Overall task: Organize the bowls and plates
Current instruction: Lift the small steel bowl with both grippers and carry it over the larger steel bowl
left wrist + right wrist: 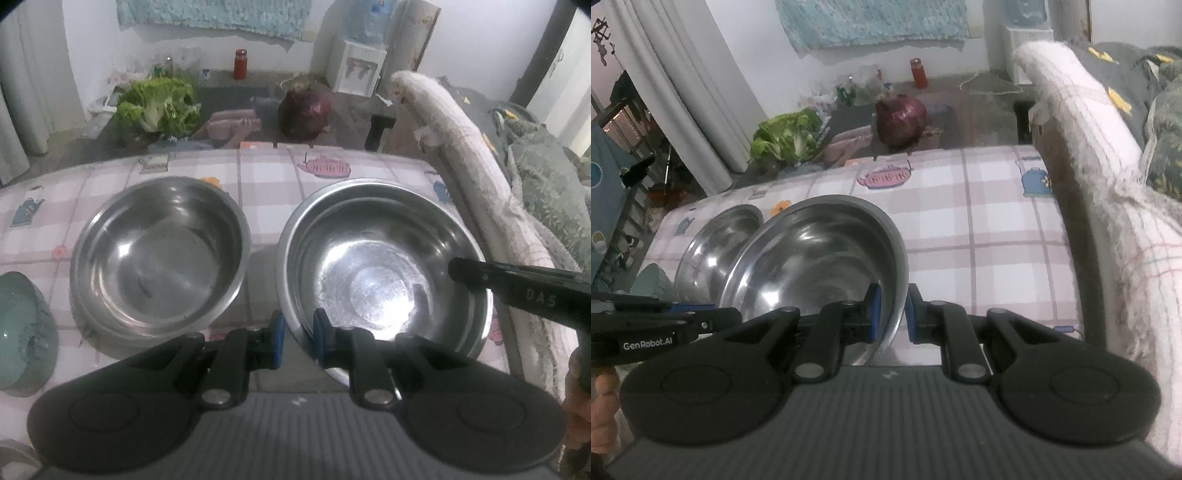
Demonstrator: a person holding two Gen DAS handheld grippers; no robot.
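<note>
Nearest in the left wrist view, the left gripper [298,338] is seen with its blue pads [277,341] drawn almost together, the near rim of a steel bowl [384,258] pinched between them. From the right edge of that view, the right gripper [458,271] reaches in over the far right side of the same bowl.

In the right wrist view, the right gripper [892,314] is closed nearly all the way on the bowl's [820,258] rim, one pad [874,314] inside the wall and the other outside. The bowl appears tilted there, held by both grippers at opposite sides. The left gripper [701,312] is seen at the left edge of that view, with fingers of a hand [604,398] below it.

The bowl is located over a bed covered by a pink checked sheet [266,173] printed with teapots. Just beside it to the left, a second steel bowl [159,251] is resting on the sheet. A pale green dish [26,325] is cut off at the left edge.

To the right, a white rolled blanket [461,147] is laid along the bed's side.

Farther off on the floor, a head of lettuce [159,103], a dark red cabbage [304,110] and a red bottle [240,64] are noted. A white water dispenser [360,66] is set against the wall.
</note>
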